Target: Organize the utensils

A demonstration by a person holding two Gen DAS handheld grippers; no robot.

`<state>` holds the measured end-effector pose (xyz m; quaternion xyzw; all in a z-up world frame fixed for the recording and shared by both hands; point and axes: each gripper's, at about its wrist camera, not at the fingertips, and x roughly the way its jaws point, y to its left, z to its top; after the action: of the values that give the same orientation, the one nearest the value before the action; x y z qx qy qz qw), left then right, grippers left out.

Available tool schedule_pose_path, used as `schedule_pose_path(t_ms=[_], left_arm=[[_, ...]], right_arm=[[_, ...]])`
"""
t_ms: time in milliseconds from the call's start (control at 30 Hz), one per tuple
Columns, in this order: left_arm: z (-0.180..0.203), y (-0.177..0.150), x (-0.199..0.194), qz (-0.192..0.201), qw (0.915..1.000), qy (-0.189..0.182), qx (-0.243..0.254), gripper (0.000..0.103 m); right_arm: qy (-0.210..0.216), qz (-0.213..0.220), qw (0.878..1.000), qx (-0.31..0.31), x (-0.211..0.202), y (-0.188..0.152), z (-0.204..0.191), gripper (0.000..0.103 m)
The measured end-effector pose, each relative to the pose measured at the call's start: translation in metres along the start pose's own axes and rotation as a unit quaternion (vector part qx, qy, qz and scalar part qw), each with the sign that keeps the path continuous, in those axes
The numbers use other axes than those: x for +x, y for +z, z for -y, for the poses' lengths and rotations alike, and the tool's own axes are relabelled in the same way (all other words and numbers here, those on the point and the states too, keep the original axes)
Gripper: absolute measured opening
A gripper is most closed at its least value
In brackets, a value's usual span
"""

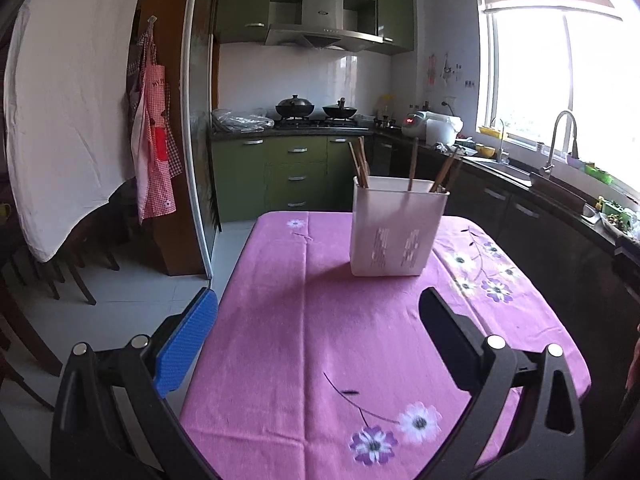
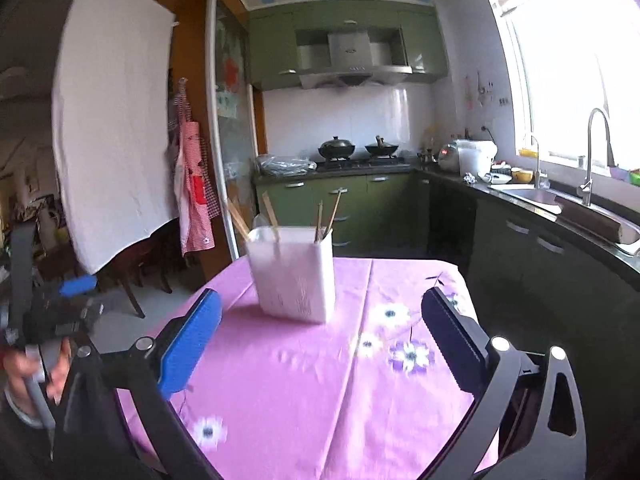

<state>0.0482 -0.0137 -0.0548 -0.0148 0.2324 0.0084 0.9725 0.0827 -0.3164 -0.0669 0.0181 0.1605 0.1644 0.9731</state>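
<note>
A white rectangular plastic utensil holder (image 1: 396, 228) stands upright on a pink floral tablecloth (image 1: 320, 340) covering a small table in a green-cabinet kitchen, with several wooden chopsticks (image 1: 360, 164) leaning out of its top. The left gripper (image 1: 320, 312) hovers above the near part of the cloth, its 2 fingers (1 with a blue ribbed pad (image 1: 186, 344), the other black) spread wide and holding nothing. From the right wrist view, the right gripper (image 2: 322, 316) likewise hangs with fingers wide apart and empty, the holder (image 2: 294, 272) just beyond its tips and well short of contact. The person's left hand (image 2: 36, 364) grips the other tool's handle at the frame's left edge.
</note>
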Motion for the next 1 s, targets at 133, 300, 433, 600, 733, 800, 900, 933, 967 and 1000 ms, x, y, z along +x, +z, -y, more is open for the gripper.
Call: schedule_pose_path(t_ms=[133,300,433,600,733,800,900,933,967,1000], left_arm=[[0.003,-0.006,-0.024,0.017,0.9999,0.001,0.0,0.096],[0.004,-0.008,-0.043,0.027,0.9996,0.003,0.004,0.096],[0.001,-0.009,-0.054,0.034,0.9994,0.002,-0.001,0.096],[-0.002,-0.009,-0.058,0.033,0.9994,0.009,-0.006,0.096],[-0.005,-0.011,-0.06,0.031,0.9994,0.013,-0.008,0.096],[-0.007,-0.011,-0.059,0.029,0.9994,0.013,-0.009,0.096],[-0.008,-0.011,-0.059,0.027,0.9995,0.011,-0.011,0.096],[-0.008,-0.011,-0.059,0.026,0.9995,0.01,-0.011,0.096],[-0.008,-0.011,-0.059,0.026,0.9995,0.01,-0.011,0.096],[-0.008,-0.011,-0.059,0.027,0.9995,0.011,-0.011,0.096]], right_arm=[[-0.008,0.006,1.0,-0.015,-0.038,-0.02,-0.013,0.099],[-0.008,0.028,0.999,-0.013,-0.077,-0.018,-0.021,0.099],[-0.008,0.029,1.0,-0.007,-0.09,-0.01,-0.027,0.099],[-0.01,0.027,1.0,-0.008,-0.093,-0.01,-0.035,0.099],[-0.016,0.023,1.0,-0.009,-0.087,-0.006,-0.037,0.099],[-0.017,0.02,1.0,-0.008,-0.085,-0.006,-0.036,0.099],[-0.017,0.017,1.0,-0.009,-0.083,-0.005,-0.036,0.099],[-0.017,0.015,1.0,-0.01,-0.082,-0.005,-0.037,0.099],[-0.017,0.014,1.0,-0.012,-0.081,-0.004,-0.038,0.099],[-0.016,0.013,1.0,-0.013,-0.079,-0.003,-0.038,0.099]])
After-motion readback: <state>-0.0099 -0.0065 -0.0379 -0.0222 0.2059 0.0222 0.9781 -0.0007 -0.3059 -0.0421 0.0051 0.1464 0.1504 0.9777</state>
